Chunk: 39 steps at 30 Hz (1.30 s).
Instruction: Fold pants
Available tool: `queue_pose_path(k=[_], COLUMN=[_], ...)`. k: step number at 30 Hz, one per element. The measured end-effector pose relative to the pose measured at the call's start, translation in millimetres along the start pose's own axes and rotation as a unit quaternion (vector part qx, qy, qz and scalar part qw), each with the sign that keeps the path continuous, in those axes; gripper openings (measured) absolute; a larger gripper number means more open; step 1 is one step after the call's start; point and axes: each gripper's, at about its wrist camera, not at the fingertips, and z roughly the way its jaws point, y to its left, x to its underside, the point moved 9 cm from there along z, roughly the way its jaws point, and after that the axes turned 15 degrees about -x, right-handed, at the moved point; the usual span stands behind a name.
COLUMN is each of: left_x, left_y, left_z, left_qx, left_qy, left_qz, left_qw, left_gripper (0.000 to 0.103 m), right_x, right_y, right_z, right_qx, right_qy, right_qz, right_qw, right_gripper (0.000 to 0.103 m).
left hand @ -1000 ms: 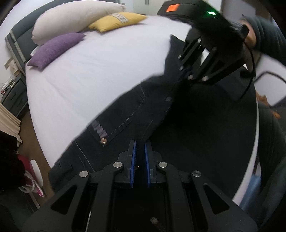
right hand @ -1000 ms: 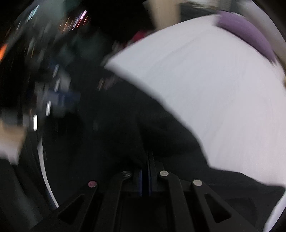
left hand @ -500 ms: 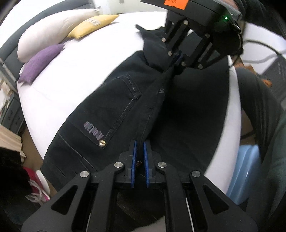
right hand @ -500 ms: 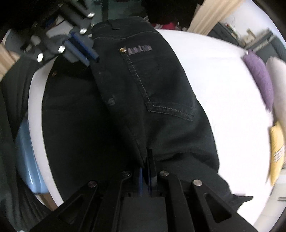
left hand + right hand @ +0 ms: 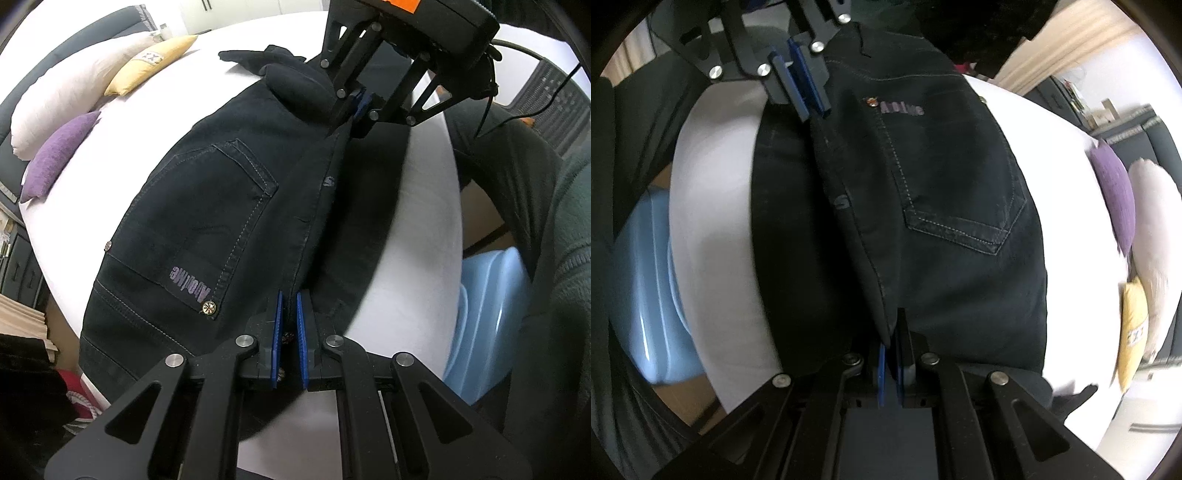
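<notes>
Both grippers, left gripper [image 5: 288, 325] and right gripper [image 5: 891, 360], pinched the pants [image 5: 207, 229] along one raised edge (lengthwise fold underway); cross-folds remained.

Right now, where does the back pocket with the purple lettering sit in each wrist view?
Left wrist view: the back pocket lies left of centre, lettering near its lower corner, above and left of the left gripper.
Right wrist view: the back pocket lies right of centre, lettering at its top.
Shared landmark: the purple pillow on the bed.
</notes>
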Motion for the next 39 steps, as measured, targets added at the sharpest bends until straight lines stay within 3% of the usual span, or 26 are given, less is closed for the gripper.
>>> queue_pose_path(k=[21,28,30,31,32,34,37,39], left_x=[19,17,19,21,24,23,9,-8], left_y=[-18,-4,0,4,6,15,29,40], left_z=[13,16,9,5,0,-14,-31,-35], left_qx=[0.004,0.003,0.009,0.012,0.017,0.016,0.012,0.004], left_qy=[0.001,0.015,0.026,0.032,0.036,0.030,0.010,-0.012], left_qz=[0.055,0.000,-0.016,-0.026,-0.035,-0.052,-0.093,-0.131], left_qw=[0.9985,0.9999,0.9995,0.9991,0.9986,0.9980,0.9956,0.9914], left_gripper=[0.006,0.016,0.020,0.029,0.048,0.068,0.068,0.068], right_x=[-7,-11,-9,-10,-8,-8,-6,-4], right_y=[28,17,17,14,15,15,5,3], right_z=[13,20,19,19,19,17,6,-6], right_qx=[0.045,0.075,0.082,0.086,0.089,0.093,0.094,0.091], right_qy=[0.016,-0.010,-0.017,-0.020,-0.022,-0.030,-0.057,-0.092], right_qz=[0.015,0.043,0.061,0.076,0.086,0.107,0.158,0.191], right_qw=[0.999,0.996,0.995,0.993,0.992,0.989,0.981,0.973], right_gripper=[0.006,0.008,0.010,0.010,0.012,0.014,0.034,0.064])
